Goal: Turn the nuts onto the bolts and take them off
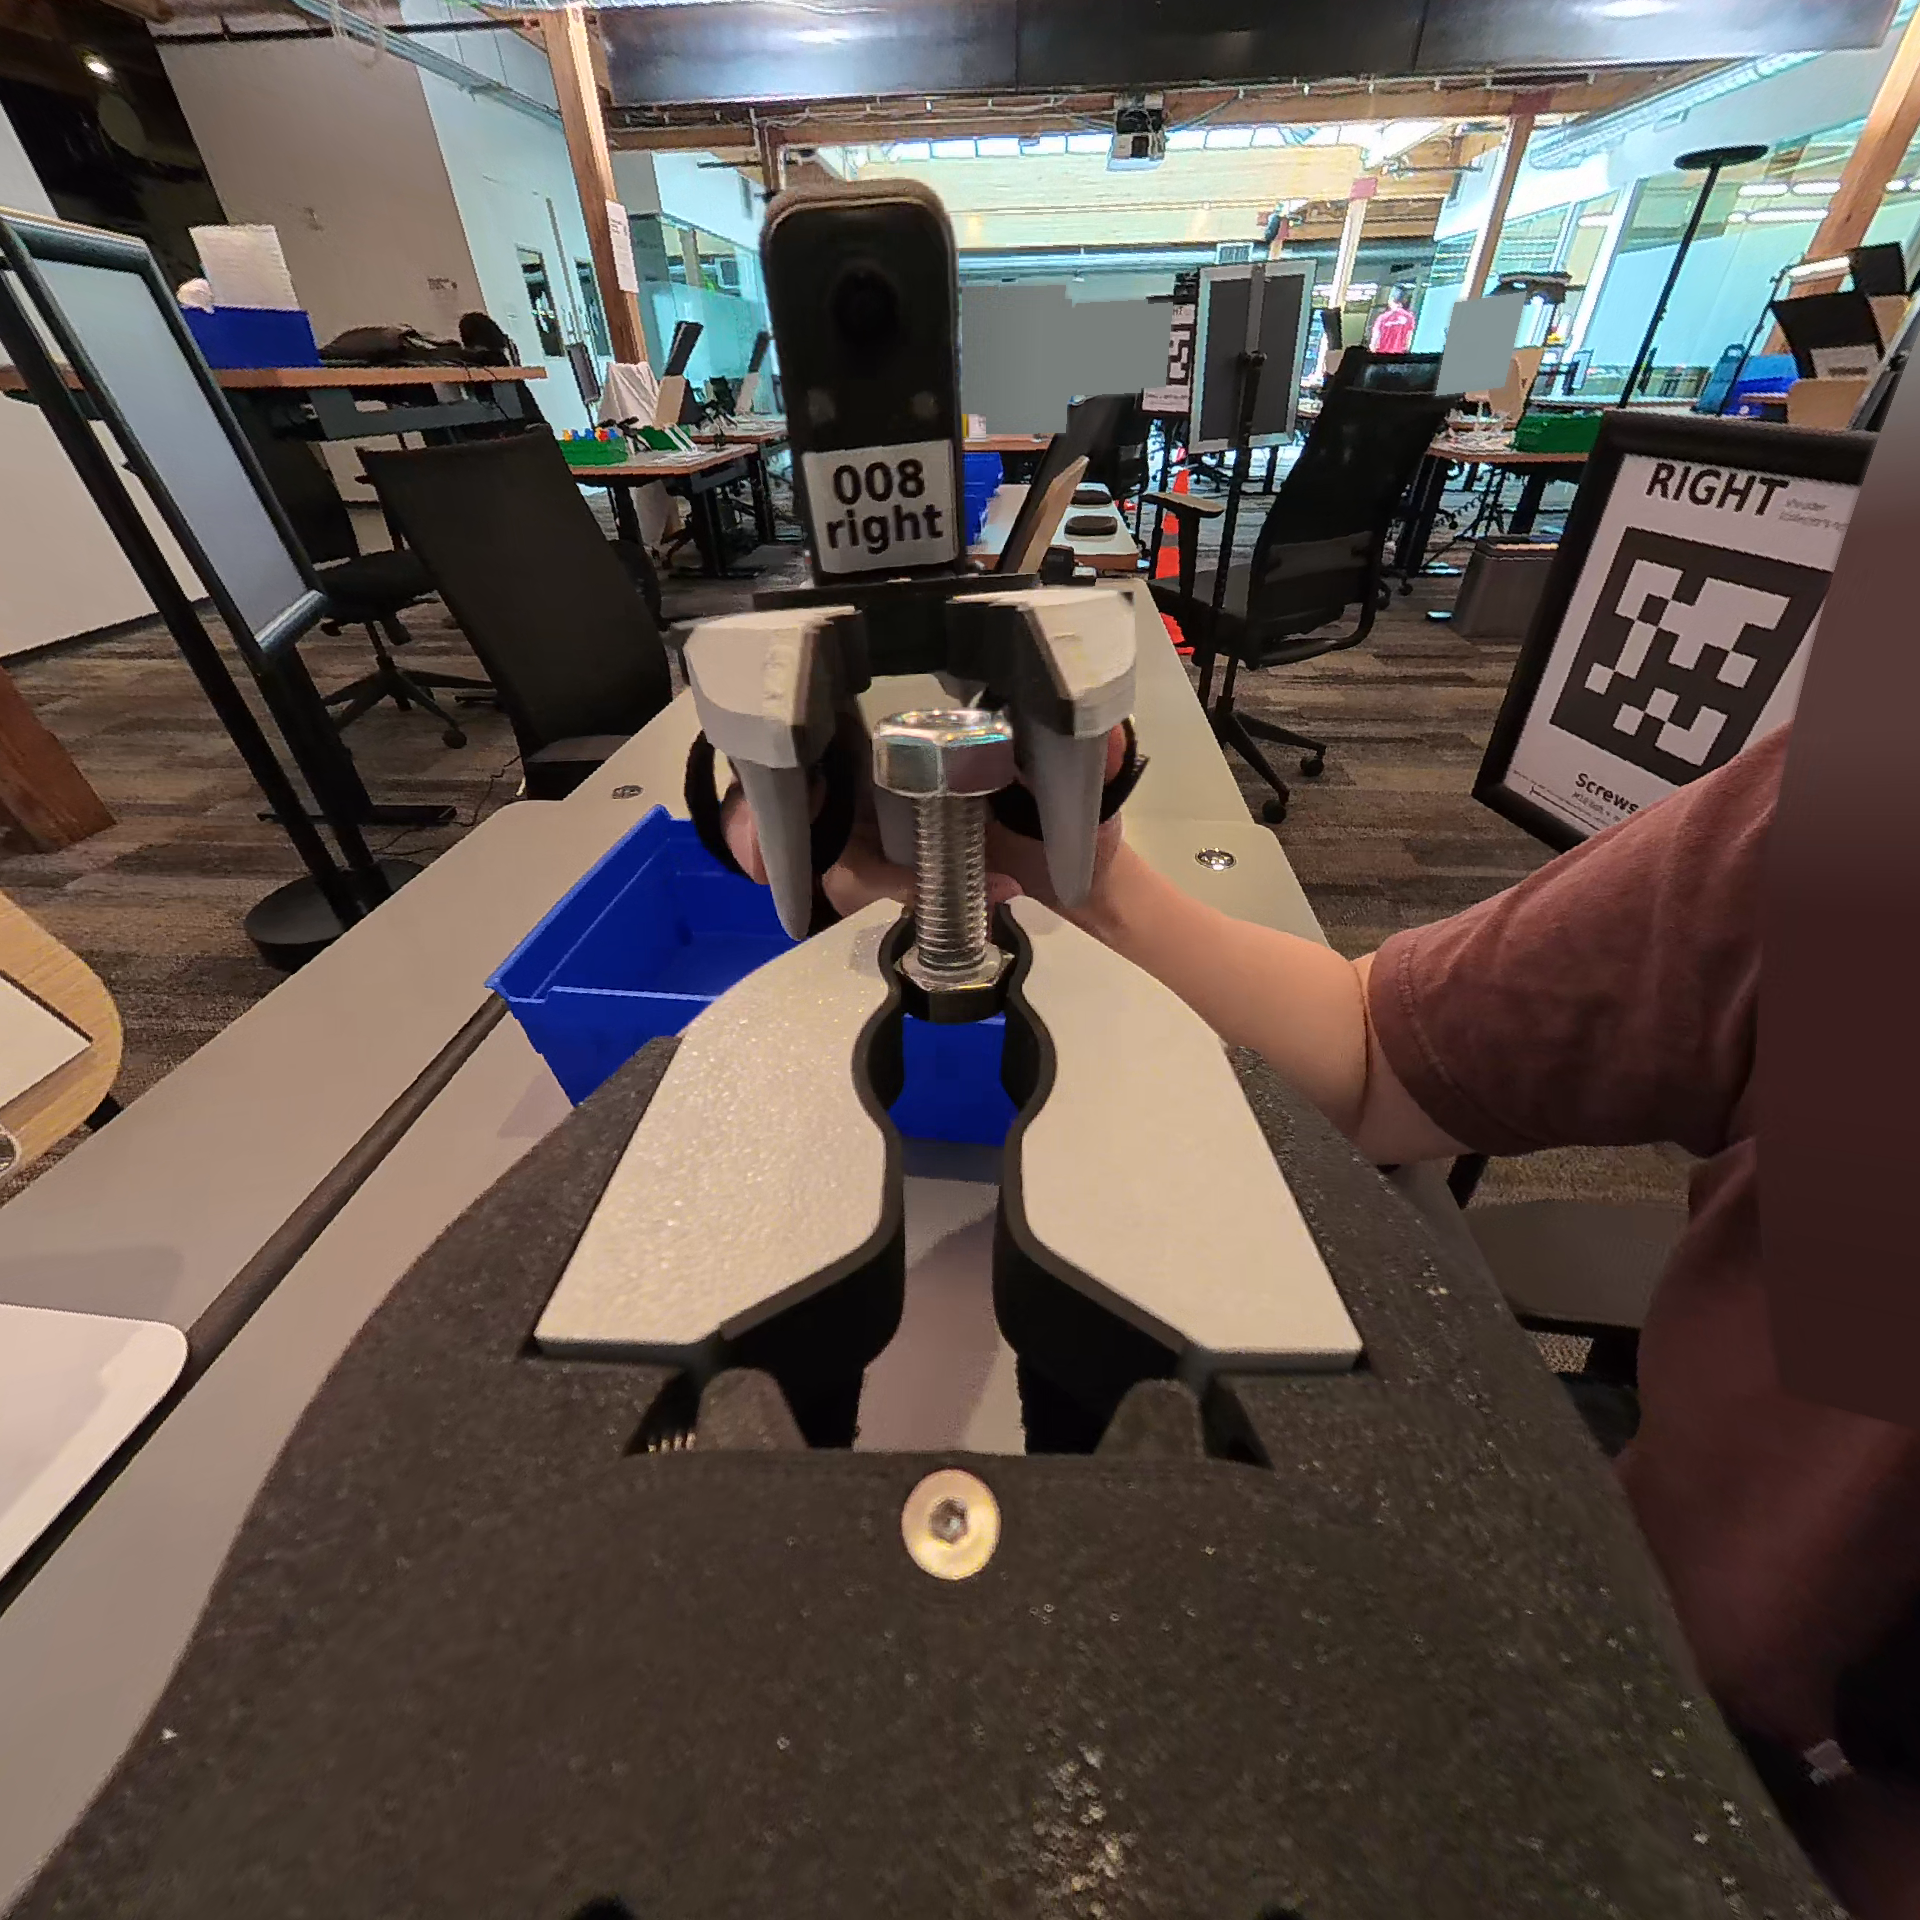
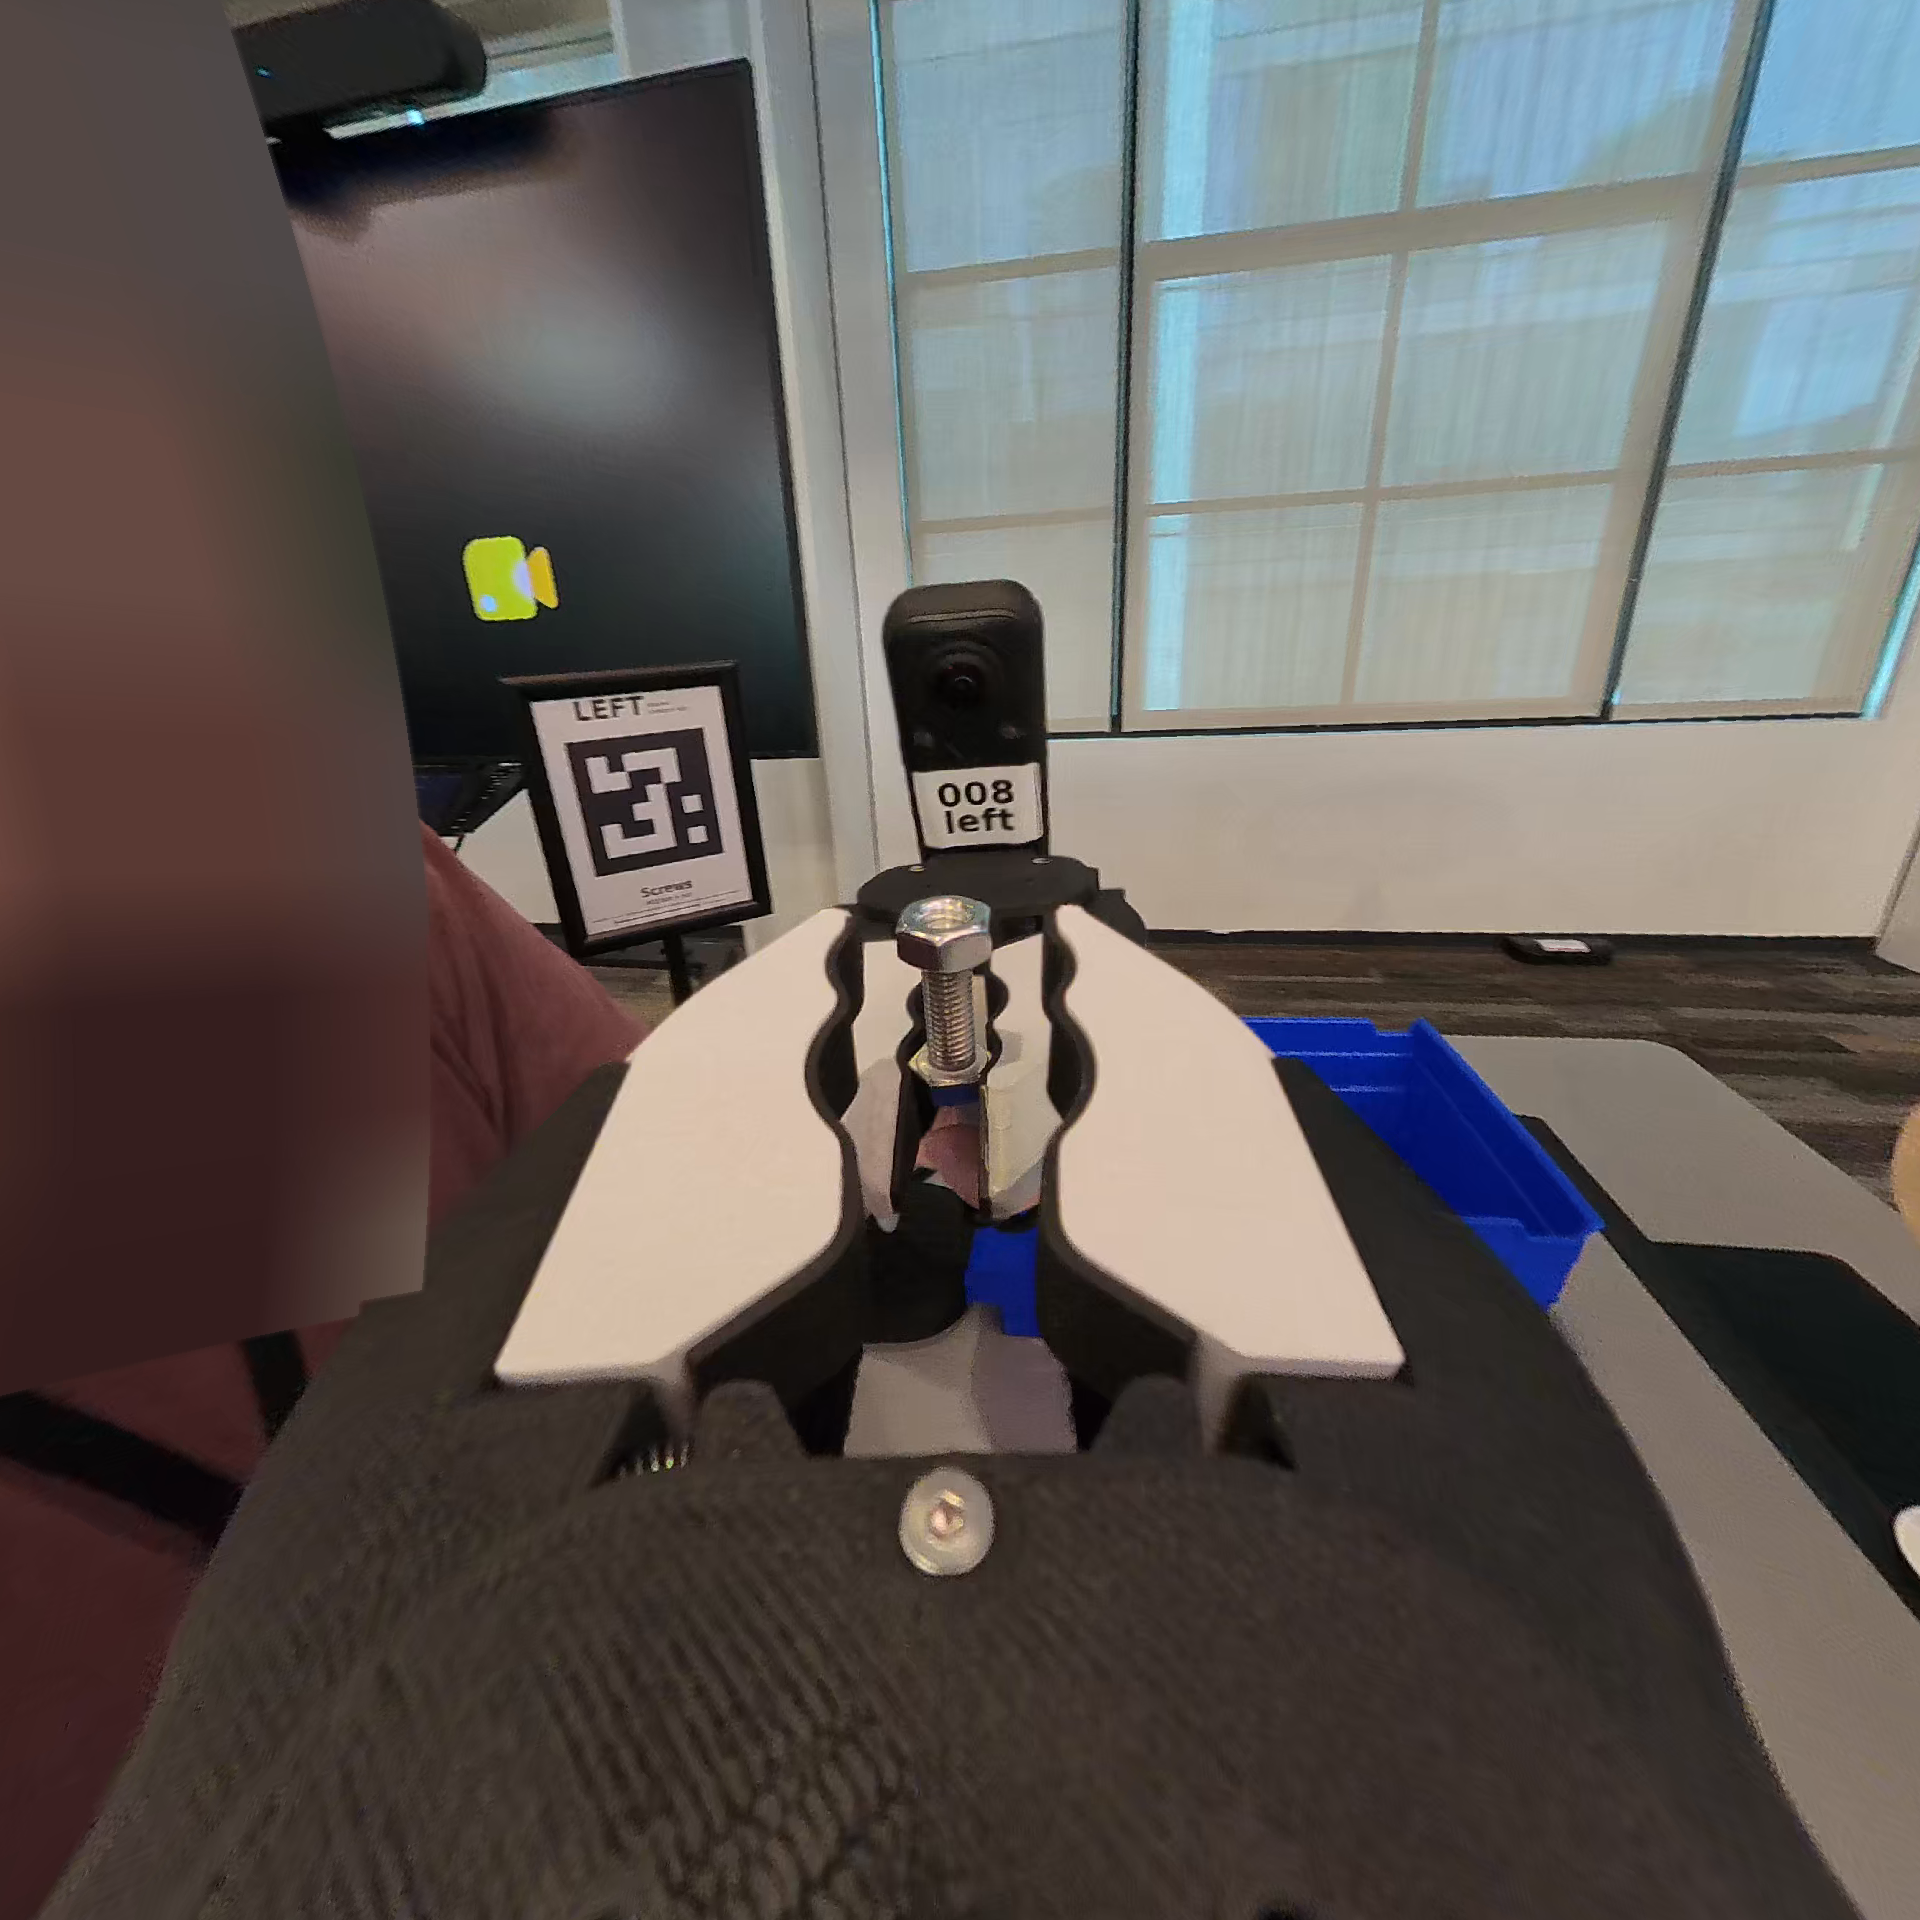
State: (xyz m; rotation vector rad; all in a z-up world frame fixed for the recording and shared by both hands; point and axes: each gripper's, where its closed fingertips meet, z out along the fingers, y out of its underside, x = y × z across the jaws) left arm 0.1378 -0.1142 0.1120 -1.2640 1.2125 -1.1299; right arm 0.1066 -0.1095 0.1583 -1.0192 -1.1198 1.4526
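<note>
A silver bolt [image 1: 948, 883] stands upright in the air between my two grippers, with a hex nut [image 1: 942, 753] at the top of its thread. My left gripper [image 1: 952, 940] is shut on the bolt's head [image 1: 951, 971] at the lower end. My right gripper [image 1: 930, 909] faces it, open, with a finger on each side of the nut and a gap to it. In the right wrist view the nut [image 2: 943, 940] sits between my right gripper's [image 2: 951, 925] spread fingertips. There the left gripper [image 2: 951, 1081] clamps the bolt [image 2: 948, 1013] from below.
A blue bin [image 1: 644, 935] stands on the grey table [image 1: 312, 1091] under the grippers and also shows in the right wrist view [image 2: 1455, 1122]. A person's arm [image 1: 1299, 1018] reaches in from the right. Framed marker signs [image 1: 1683, 644] [image 2: 649, 800] and office chairs [image 1: 520, 582] stand around. Some 5 cm of space lies between my two pairs of fingers.
</note>
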